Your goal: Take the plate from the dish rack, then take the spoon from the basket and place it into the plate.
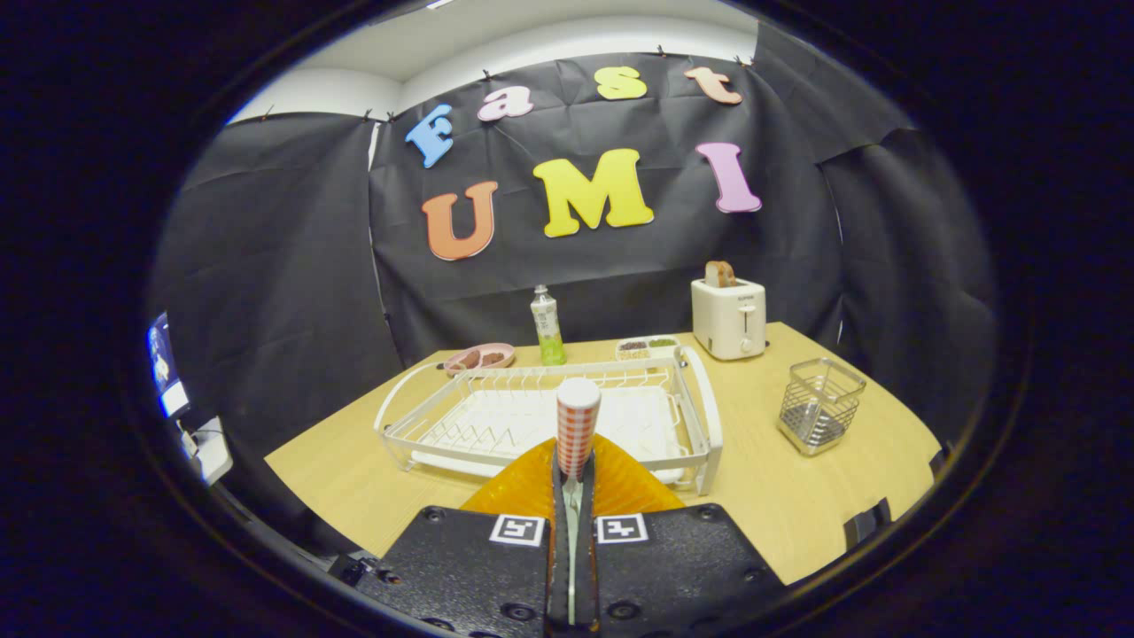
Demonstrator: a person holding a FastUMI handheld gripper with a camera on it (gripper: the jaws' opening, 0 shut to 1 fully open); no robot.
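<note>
Gripper [574, 496] fingers pressed together on spoon [577, 425], its checkered handle sticking up between them. Orange plate [620, 487] lies right under fingers on wooden table [797, 505], just in front of white dish rack [540, 416]. Wire basket [819, 405] stands off to right of rack, well apart. Beyond rack: green bottle [547, 326], pink dish [479, 358], small snack tray [647, 346], toaster [729, 316] with bread slice [719, 274] poking out.
</note>
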